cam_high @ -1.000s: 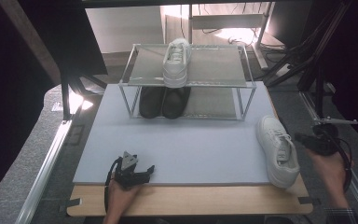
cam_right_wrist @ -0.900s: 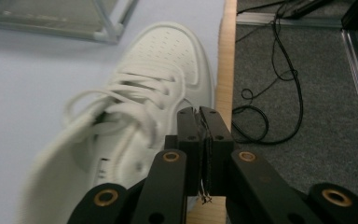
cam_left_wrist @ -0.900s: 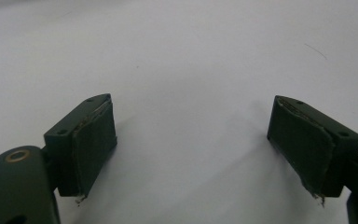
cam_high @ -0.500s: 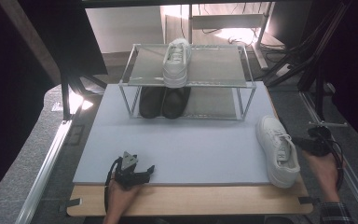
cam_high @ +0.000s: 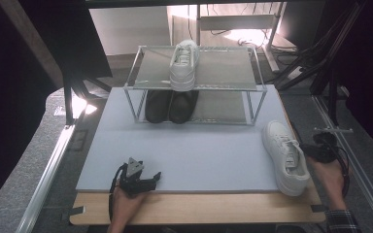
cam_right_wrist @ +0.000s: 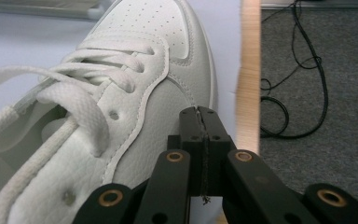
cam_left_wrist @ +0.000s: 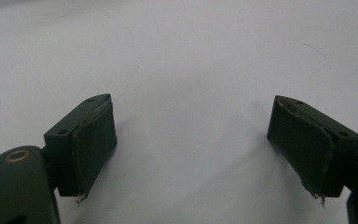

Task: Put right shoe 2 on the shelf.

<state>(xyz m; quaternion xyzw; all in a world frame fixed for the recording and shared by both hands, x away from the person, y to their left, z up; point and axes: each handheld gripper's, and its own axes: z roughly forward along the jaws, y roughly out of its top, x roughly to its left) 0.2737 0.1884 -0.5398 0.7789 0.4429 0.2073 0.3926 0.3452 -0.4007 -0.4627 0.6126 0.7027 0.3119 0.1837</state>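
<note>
A white sneaker [cam_high: 285,157] lies on the grey mat [cam_high: 199,150] near its right edge, toe pointing away from me. In the right gripper view the sneaker [cam_right_wrist: 121,93] sits to the left, laces up. My right gripper [cam_right_wrist: 200,114] is shut with its pads pressed together and nothing between them, right beside the sneaker's outer side. In the high view the right gripper [cam_high: 312,150] is just right of the shoe. A second white sneaker [cam_high: 183,63] rests on top of the wire rack [cam_high: 223,87]. My left gripper [cam_high: 148,178] [cam_left_wrist: 192,107] stands open over bare mat near the front edge.
A pair of dark shoes [cam_high: 170,104] sits on the rack's lower shelf. The wooden board edge [cam_right_wrist: 250,70] runs just right of the sneaker, with cables [cam_right_wrist: 303,93] on the grey floor beyond. Dark stands flank the table.
My right hand and gripper have shifted slightly left, closer to the sneaker on the mat. The left gripper has not moved.
</note>
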